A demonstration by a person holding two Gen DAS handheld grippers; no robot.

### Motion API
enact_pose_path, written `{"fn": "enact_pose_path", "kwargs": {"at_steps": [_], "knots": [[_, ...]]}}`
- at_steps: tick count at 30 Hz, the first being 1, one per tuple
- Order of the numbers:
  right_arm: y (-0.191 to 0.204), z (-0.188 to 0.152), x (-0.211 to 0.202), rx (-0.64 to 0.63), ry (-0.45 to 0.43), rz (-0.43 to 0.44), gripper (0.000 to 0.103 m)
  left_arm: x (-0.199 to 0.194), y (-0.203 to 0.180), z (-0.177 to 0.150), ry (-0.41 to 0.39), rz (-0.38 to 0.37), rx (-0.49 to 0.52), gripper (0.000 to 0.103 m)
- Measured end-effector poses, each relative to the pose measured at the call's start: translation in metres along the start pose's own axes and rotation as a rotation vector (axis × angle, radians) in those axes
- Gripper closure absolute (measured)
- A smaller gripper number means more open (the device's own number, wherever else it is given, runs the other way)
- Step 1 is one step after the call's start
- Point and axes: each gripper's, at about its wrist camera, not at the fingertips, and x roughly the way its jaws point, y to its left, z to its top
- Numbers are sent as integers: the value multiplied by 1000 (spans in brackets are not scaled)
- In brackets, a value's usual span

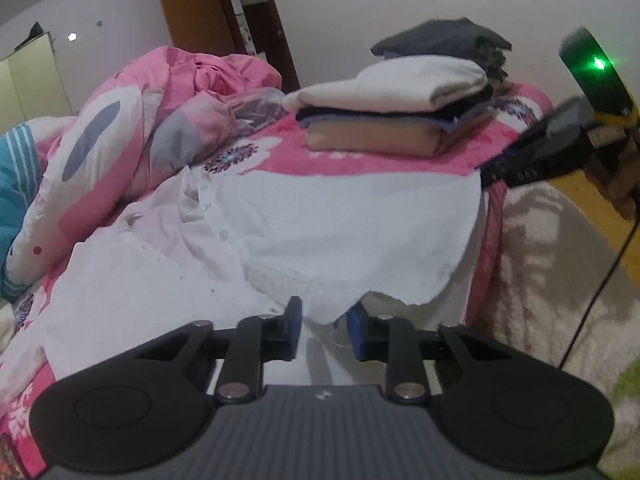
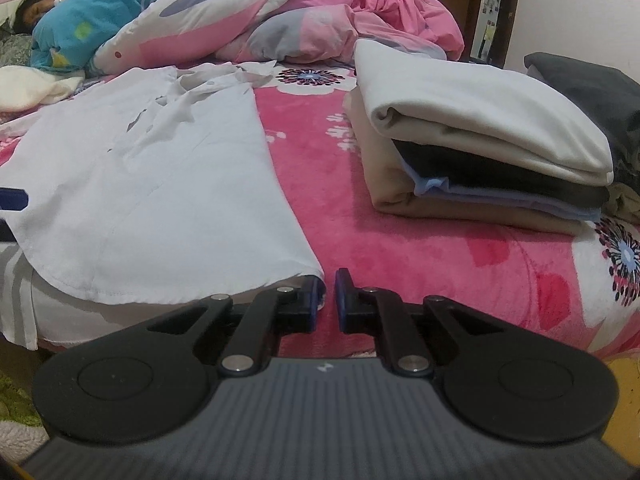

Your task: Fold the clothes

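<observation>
So the white button-up shirt (image 2: 160,184) lay spread on the bed (image 2: 360,240), collar toward the far side, hem hanging over the near edge. My left gripper (image 1: 324,320) had its jaws apart around the hem; my right gripper (image 2: 329,296), jaws slightly apart, sat at the hem's right corner.

1. My white button-front cotton shirt (image 1: 320,232) lies spread open and flat at the near edge of the pink flowered bed cover (image 2: 360,216), its rounded hem hanging over that edge and its collar rumpled toward the far side.
2. My stack of folded clothes (image 2: 480,152), cream on top, then black, pale blue and tan, sits further in on the cover, apart from the shirt.
</observation>
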Motion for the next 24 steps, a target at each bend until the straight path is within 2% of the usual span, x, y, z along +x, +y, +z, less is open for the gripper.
{"fn": "enact_pose_path", "kwargs": {"at_steps": [6,10,14,17,21,24], "knots": [[0,1,1,6,3,4,95,3,9,6,-54,-11,-28,101],[0,2,2,3,7,5,95,-15,16,13,-102,9,5,101],[0,2,3,-9,1,19,95,-52,13,22,-126,-1,105,102],[1,1,3,-29,-5,29,95,-70,-5,21,-103,-53,201,102],[1,1,2,-41,0,29,95,-56,-32,2,1,-113,269,102],[2,1,1,-51,9,23,95,-39,-39,-10,73,-158,242,102]]}}
